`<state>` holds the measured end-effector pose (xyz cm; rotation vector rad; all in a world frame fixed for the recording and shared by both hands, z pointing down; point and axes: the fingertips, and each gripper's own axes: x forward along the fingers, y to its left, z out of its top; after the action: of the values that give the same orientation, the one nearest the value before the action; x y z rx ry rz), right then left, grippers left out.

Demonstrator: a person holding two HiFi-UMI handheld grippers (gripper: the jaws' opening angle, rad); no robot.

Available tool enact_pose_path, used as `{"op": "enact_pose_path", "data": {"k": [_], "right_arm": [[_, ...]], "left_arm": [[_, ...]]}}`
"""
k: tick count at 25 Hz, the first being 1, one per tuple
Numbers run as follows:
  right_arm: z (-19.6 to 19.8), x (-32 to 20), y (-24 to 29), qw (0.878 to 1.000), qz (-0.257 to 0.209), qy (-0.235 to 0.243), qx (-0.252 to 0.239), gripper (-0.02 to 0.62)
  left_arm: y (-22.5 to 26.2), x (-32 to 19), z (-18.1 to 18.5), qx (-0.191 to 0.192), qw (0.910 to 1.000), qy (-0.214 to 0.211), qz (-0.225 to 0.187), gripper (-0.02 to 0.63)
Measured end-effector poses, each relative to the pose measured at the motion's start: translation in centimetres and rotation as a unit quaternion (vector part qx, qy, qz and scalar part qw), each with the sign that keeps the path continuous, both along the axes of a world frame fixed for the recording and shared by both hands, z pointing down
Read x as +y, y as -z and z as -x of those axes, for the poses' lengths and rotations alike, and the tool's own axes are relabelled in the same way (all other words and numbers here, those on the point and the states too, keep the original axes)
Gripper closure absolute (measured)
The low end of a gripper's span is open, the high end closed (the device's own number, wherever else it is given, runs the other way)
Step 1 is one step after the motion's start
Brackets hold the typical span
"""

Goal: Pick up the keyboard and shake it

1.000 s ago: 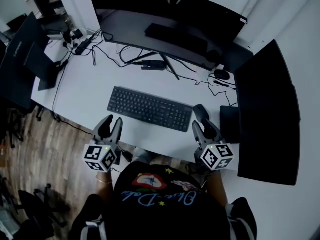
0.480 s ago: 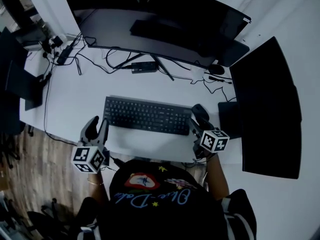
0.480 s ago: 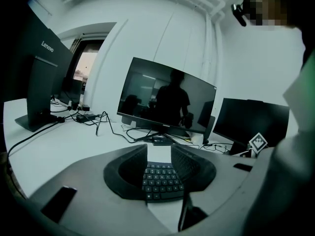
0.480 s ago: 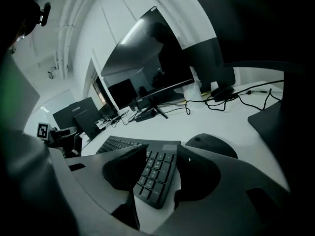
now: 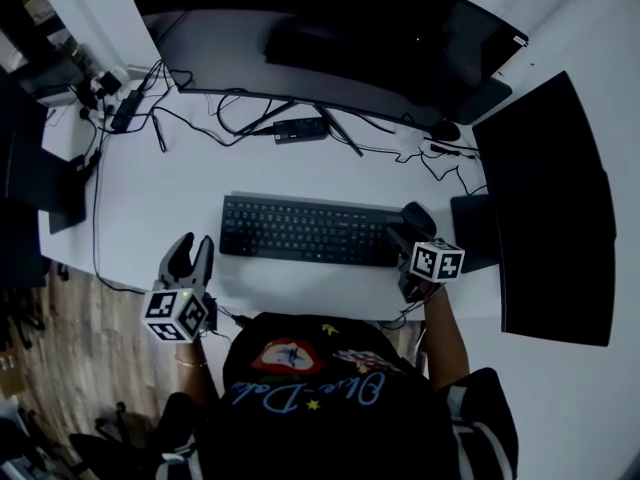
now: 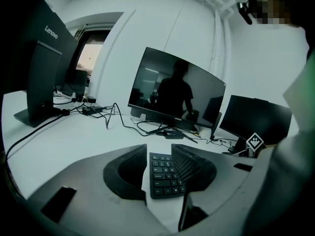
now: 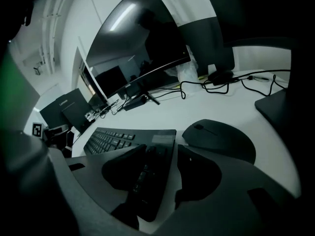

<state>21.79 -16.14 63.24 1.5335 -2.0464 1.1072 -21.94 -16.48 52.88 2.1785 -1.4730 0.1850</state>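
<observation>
The keyboard lies flat on the white desk, straight in front of me, long side across. My right gripper is at its 3 o'clock end. In the right gripper view my right gripper's fingers are wide apart and have just been opening, with the keyboard's right end between them and neither pad pressing on it. The mouse sits just beside that end, at 3 o'clock of the keyboard. My left gripper hangs at 8 o'clock of the keyboard, near the desk's front edge and clear of the keys; its fingers are apart with nothing gripped, and the keyboard's left end shows through the gap ahead. At 12 o'clock stands the curved monitor, with cables at 11 o'clock and a second dark screen out past 3 o'clock
</observation>
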Motion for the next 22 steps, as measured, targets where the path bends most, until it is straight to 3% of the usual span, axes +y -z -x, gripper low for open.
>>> {"op": "enact_pose_path", "data": {"k": [10,15,22], "right_arm": [[0.5,-0.7,-0.1,0.997,0.033,-0.041,-0.06,0.396],[0.8,-1.9,0.0,0.99,0.049,-0.058,-0.119,0.393],[0.1,-1.9,0.0,0.991,0.057,-0.064,-0.106,0.43]], "left_arm": [[-1.9,-1.4,1.8,0.013,0.9997,0.0,0.021,0.471],[-3.3,-2.0,1.6,0.011,0.9992,-0.01,0.037,0.468],[-6.7,-2.0,0.0,0.017,0.9947,-0.046,0.09,0.441]]}}
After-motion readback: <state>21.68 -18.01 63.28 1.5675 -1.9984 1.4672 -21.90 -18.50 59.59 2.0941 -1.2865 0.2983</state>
